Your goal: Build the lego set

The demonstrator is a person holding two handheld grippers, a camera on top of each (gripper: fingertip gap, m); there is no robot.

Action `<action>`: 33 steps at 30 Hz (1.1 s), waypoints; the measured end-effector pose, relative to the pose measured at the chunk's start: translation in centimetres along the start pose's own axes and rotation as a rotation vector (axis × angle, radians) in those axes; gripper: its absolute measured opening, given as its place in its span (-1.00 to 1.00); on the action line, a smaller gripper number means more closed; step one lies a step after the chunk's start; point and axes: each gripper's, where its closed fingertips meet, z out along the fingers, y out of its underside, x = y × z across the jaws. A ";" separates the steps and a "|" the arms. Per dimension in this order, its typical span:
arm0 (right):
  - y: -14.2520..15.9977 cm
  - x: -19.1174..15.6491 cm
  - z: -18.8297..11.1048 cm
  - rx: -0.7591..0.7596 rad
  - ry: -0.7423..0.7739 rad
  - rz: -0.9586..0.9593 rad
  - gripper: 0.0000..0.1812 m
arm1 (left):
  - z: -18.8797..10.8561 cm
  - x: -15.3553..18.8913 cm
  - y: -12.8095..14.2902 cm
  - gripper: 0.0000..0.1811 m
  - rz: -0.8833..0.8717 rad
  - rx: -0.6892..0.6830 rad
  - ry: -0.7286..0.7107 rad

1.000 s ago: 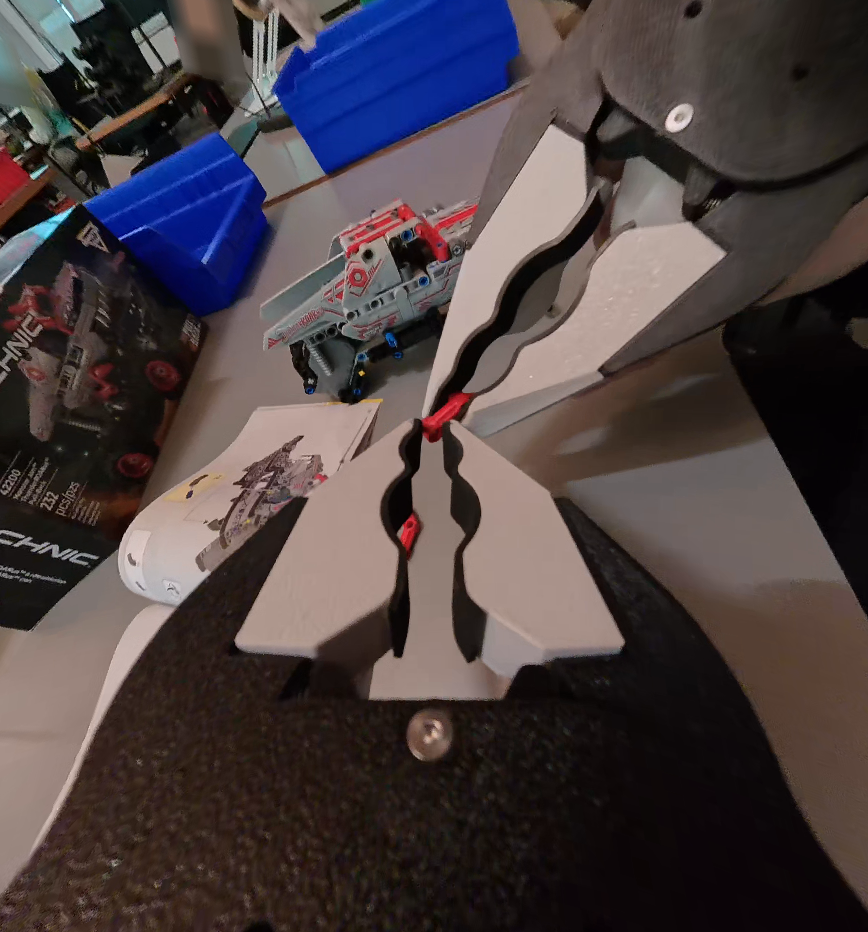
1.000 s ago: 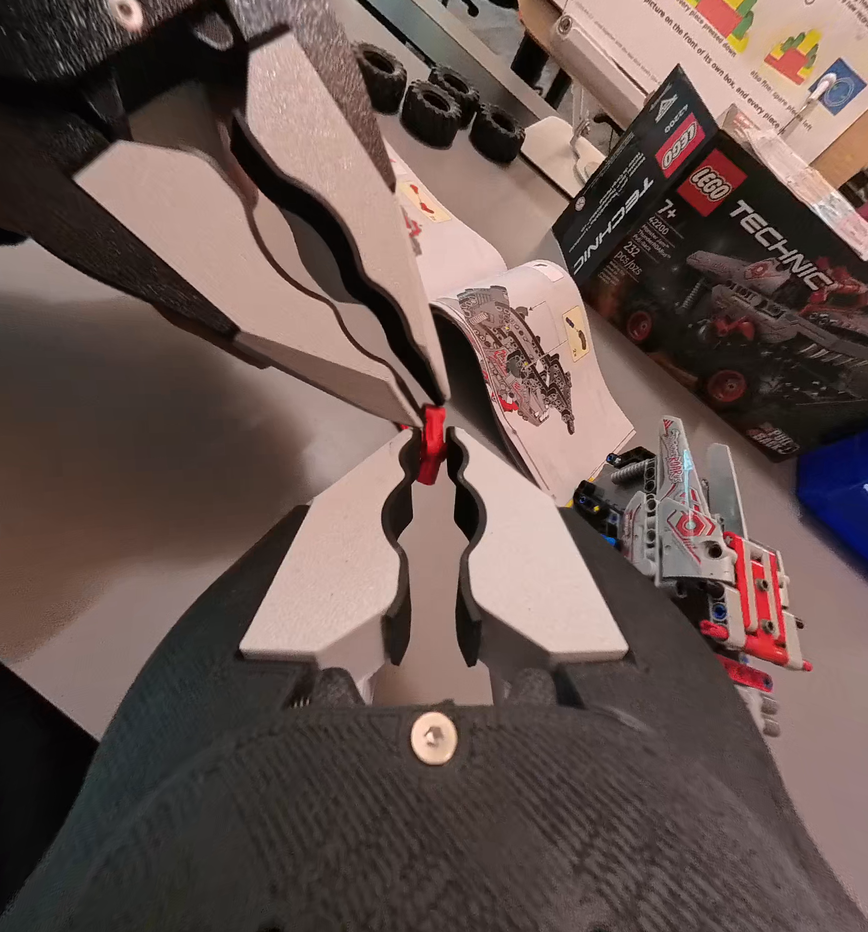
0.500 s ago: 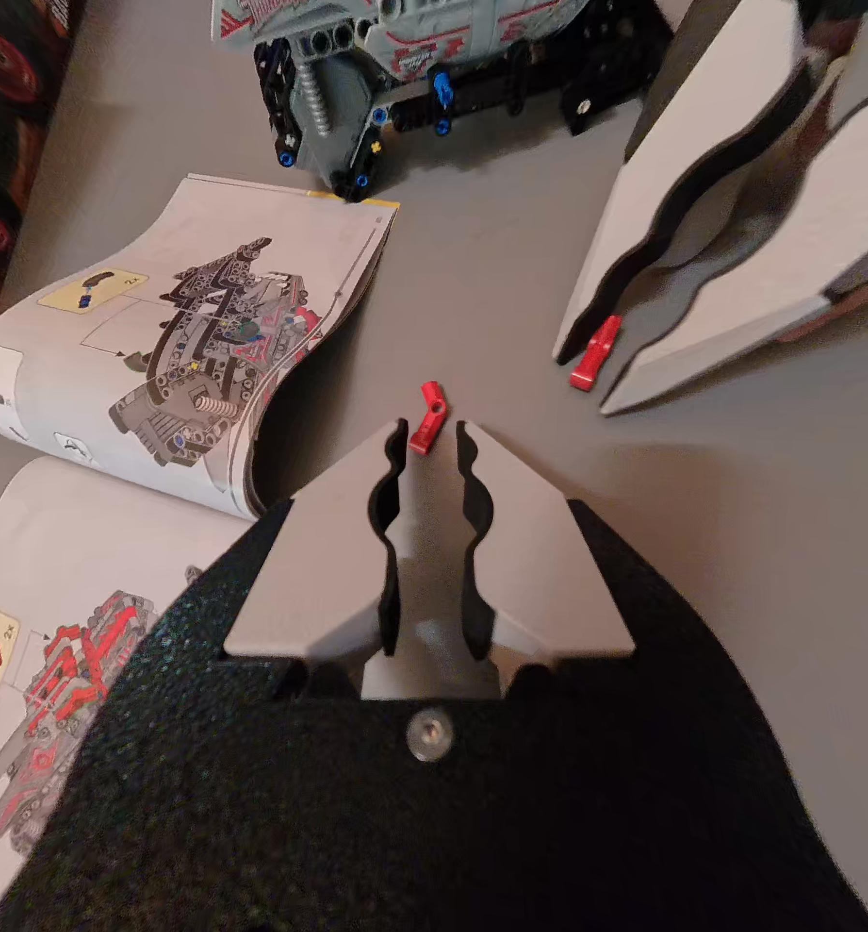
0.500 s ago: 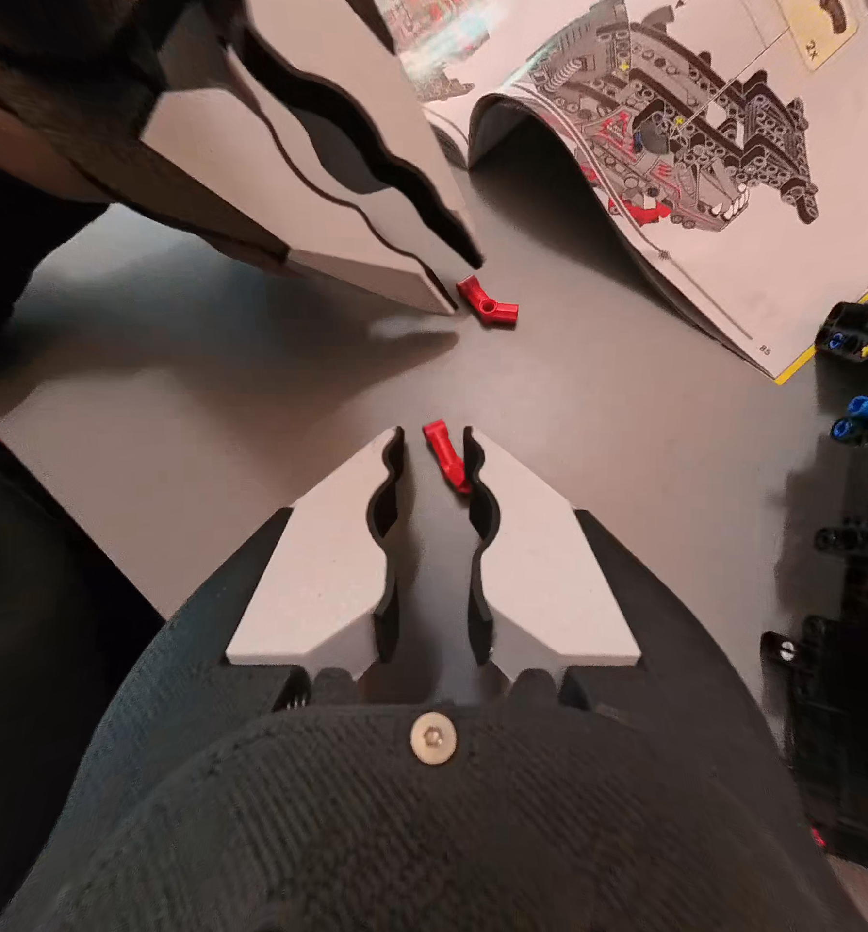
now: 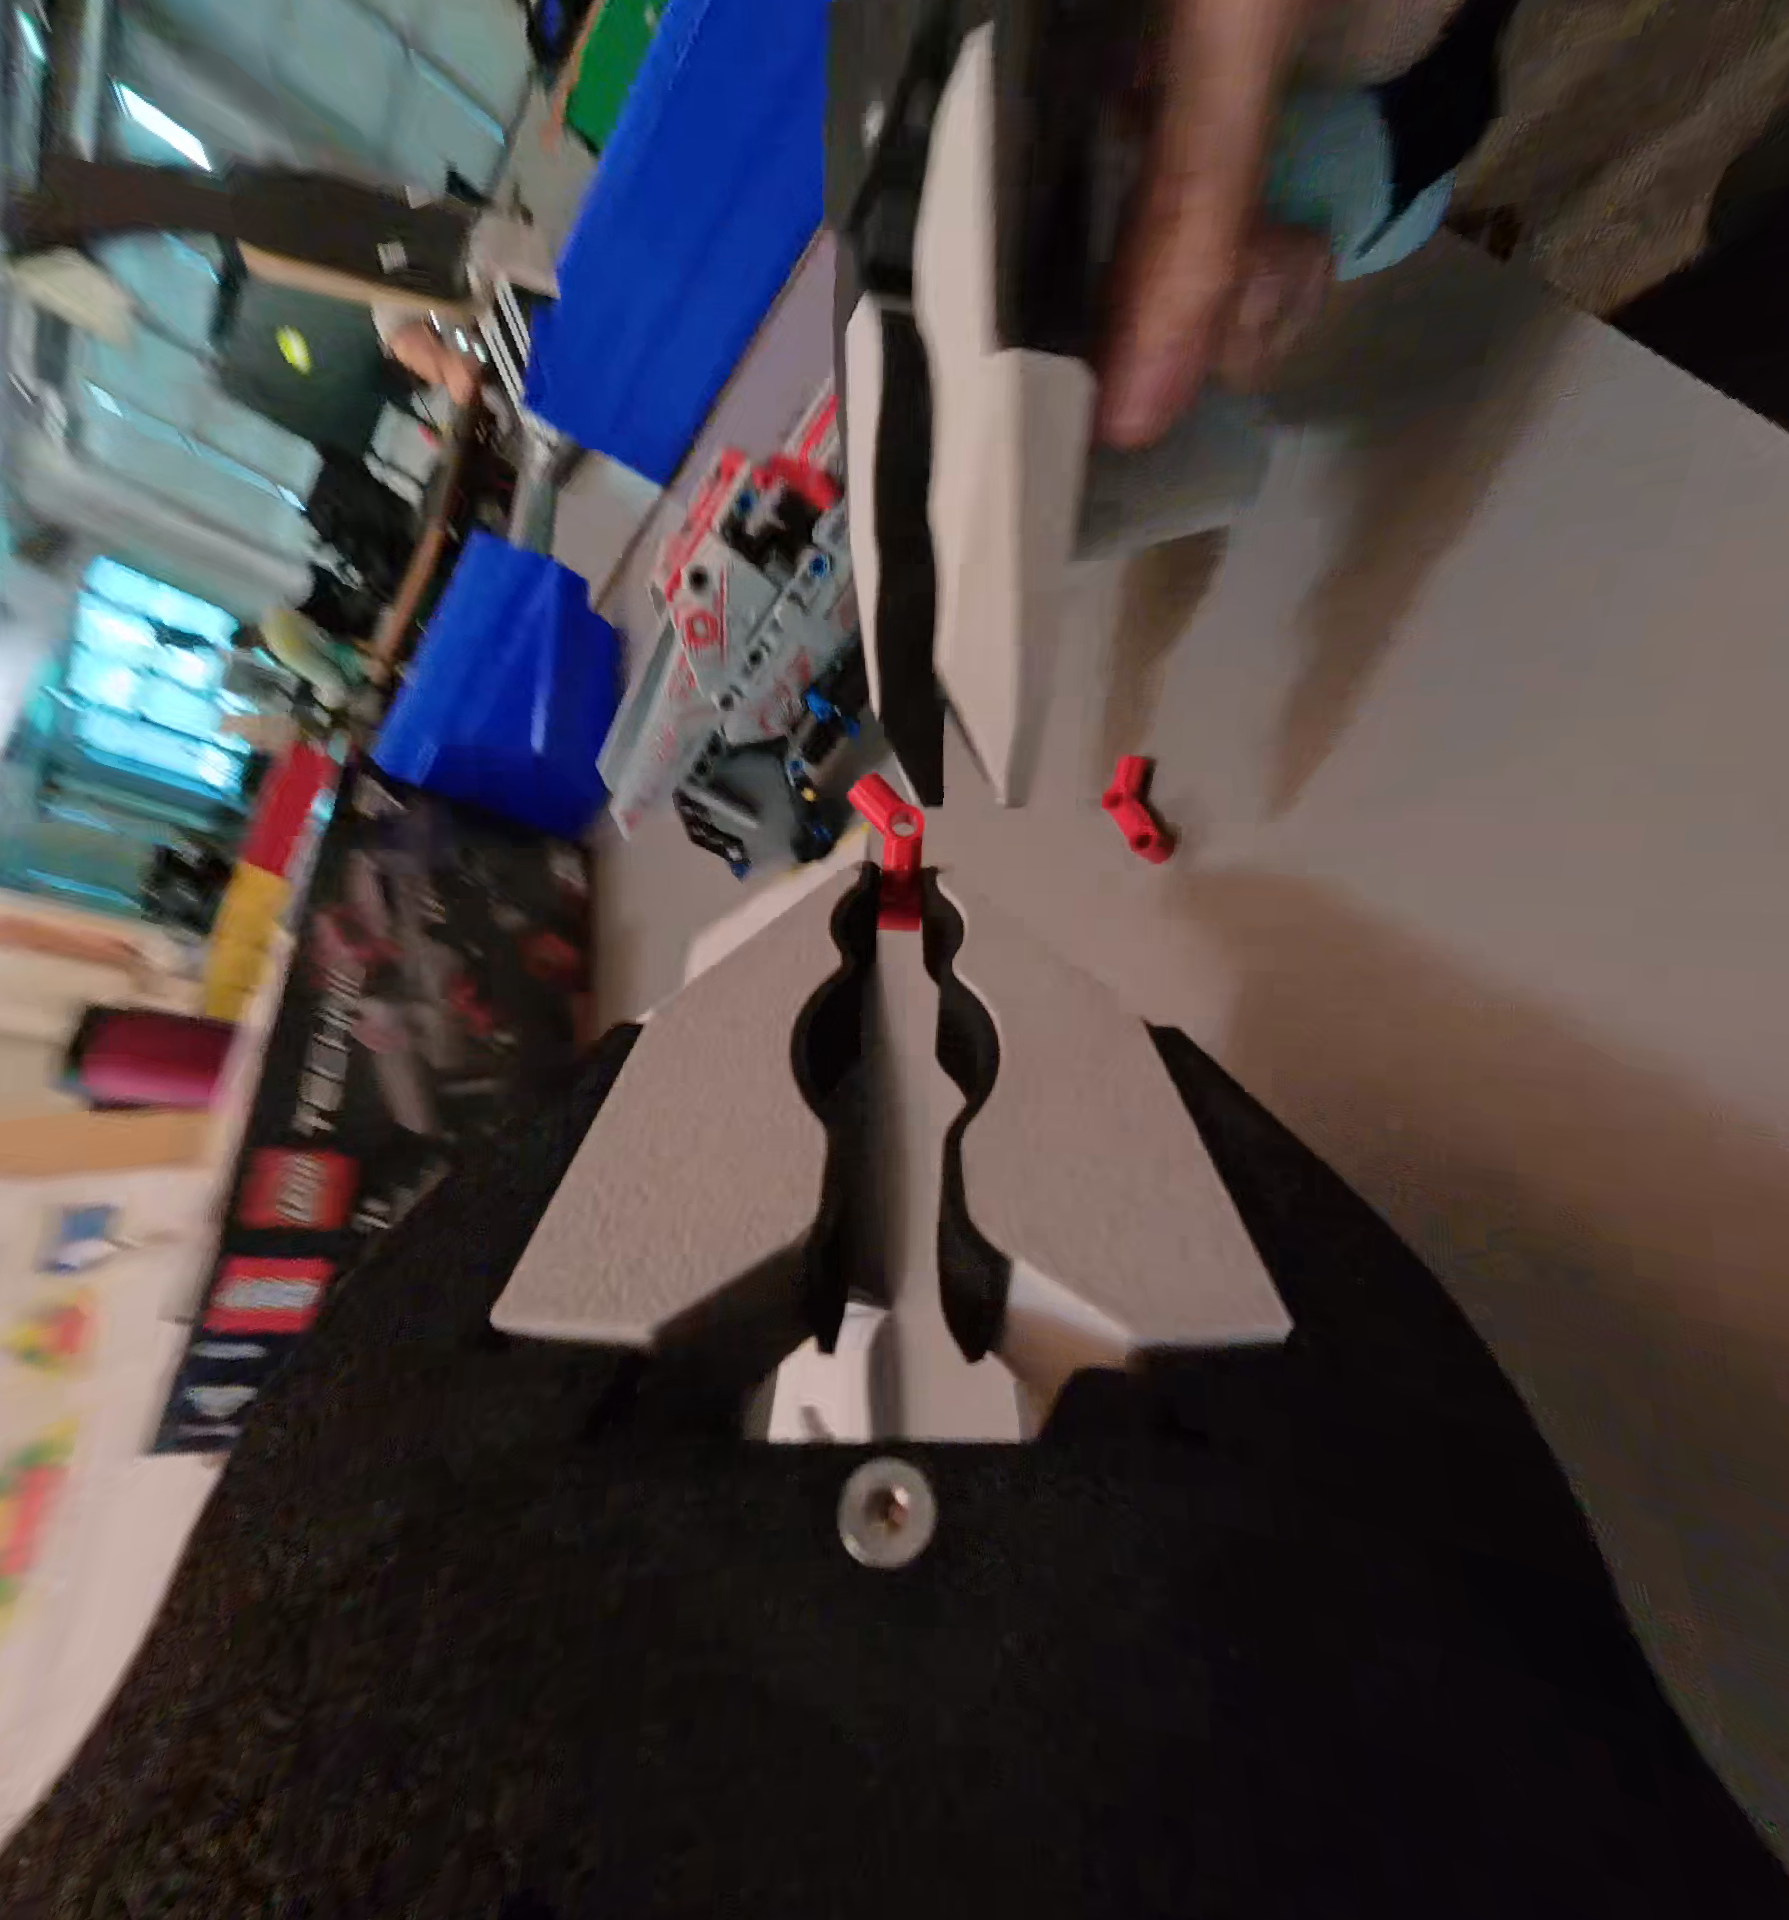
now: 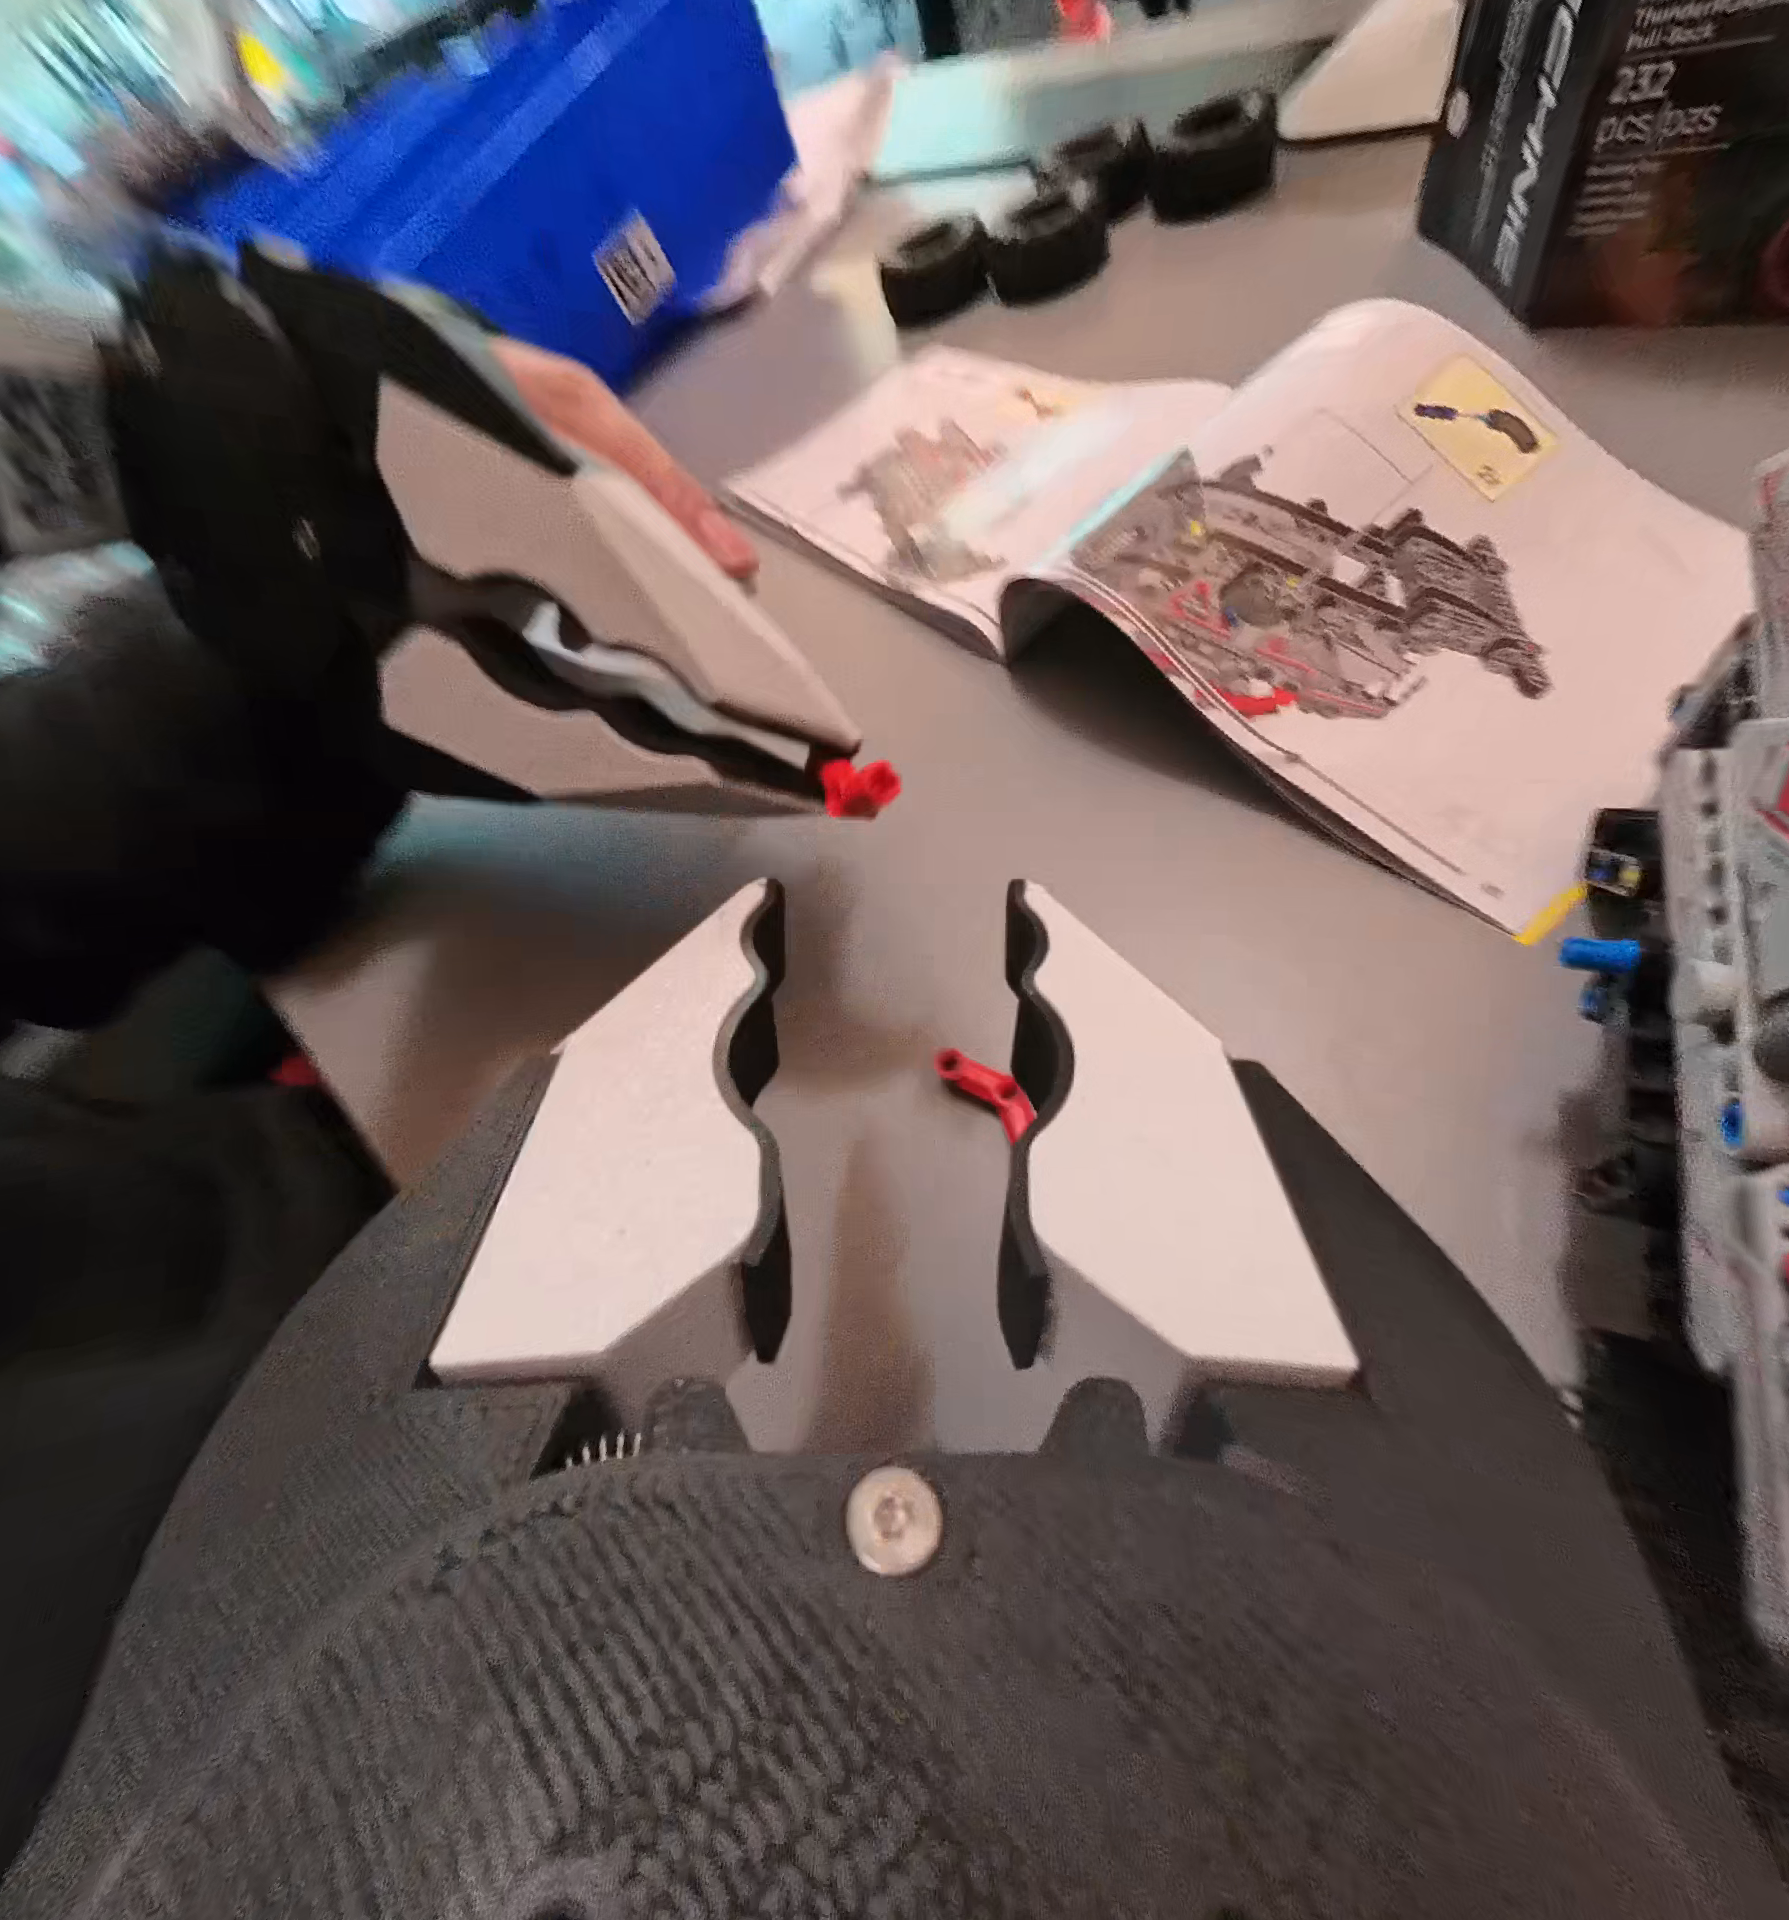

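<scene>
My left gripper [image 5: 898, 883] is shut on a small red angled connector [image 5: 895, 844], which sticks out of its tips above the grey table [image 5: 1441, 831]. It shows at the left of the right wrist view [image 6: 843, 774], holding the same piece [image 6: 862, 787]. My right gripper [image 6: 890, 904] is open and empty, low over the table. A second red connector [image 6: 983, 1075] lies on the table between its fingers, close to the right finger [image 6: 1160, 1143]; it also shows in the left wrist view [image 5: 1134, 808]. The grey-and-red lego model [image 6: 1783, 935] stands to the right.
The open instruction booklet [image 6: 1233, 540] lies beyond the grippers. Several black tyres [image 6: 1077, 208], the set's dark box [image 6: 1648, 156] and a blue bin [image 6: 516, 208] stand at the back. A person's hand [image 5: 1181, 260] holds the right gripper [image 5: 963, 795]. My two grippers' fingertips are within a few centimetres of each other.
My right gripper has opened wide and its red connector now lies loose on the table. My left gripper has closed on the other connector, lifted it and rolled onto its side.
</scene>
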 end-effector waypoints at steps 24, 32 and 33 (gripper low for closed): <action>-3.5 -3.0 -1.3 0.195 0.517 -1.403 -0.93 | -2.5 -1.2 -3.6 -0.68 -1.399 0.365 0.514; -3.4 -4.4 -1.2 0.230 0.470 -1.440 -0.93 | -2.8 -0.6 -3.5 -0.88 -1.326 0.376 0.550; -3.5 -4.4 -1.2 0.238 0.465 -1.417 -0.93 | -2.9 -0.6 -3.6 -0.91 -1.295 0.385 0.545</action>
